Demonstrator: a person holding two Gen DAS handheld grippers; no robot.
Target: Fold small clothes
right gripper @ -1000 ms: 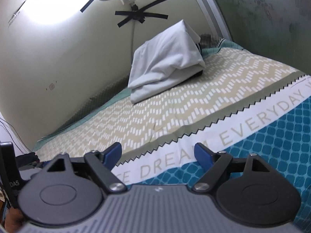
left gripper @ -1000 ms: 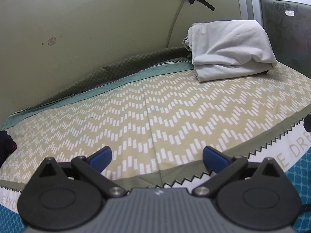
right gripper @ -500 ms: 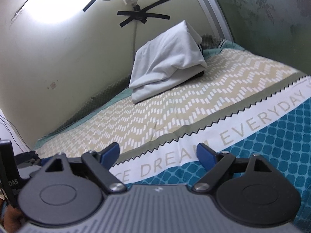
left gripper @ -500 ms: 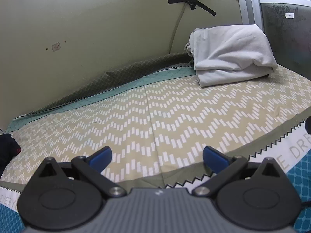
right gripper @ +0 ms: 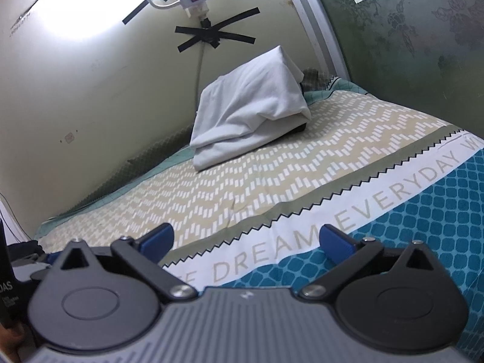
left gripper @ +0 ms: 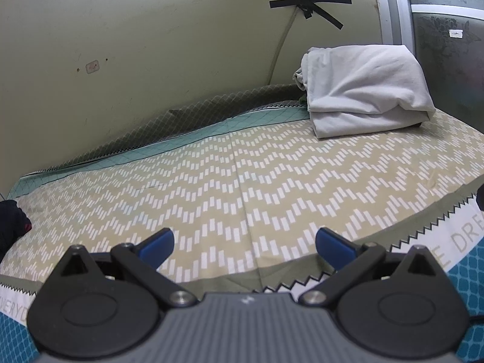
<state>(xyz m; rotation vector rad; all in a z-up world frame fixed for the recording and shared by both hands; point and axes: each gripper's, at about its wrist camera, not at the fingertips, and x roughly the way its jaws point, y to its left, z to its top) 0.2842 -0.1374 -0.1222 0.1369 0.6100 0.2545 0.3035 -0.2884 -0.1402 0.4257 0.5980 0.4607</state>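
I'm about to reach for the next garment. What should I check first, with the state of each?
1. Left gripper empty: ok, fingers apart, nothing between.
2. Right gripper empty: ok, its fingers have just been opening, nothing between.
3. Folded white garment set aside at the bed's far end: ok.
4. Bedspread flat for folding: ok.
5. Next garment located: cannot tell; only a dark cloth shows at the edge.
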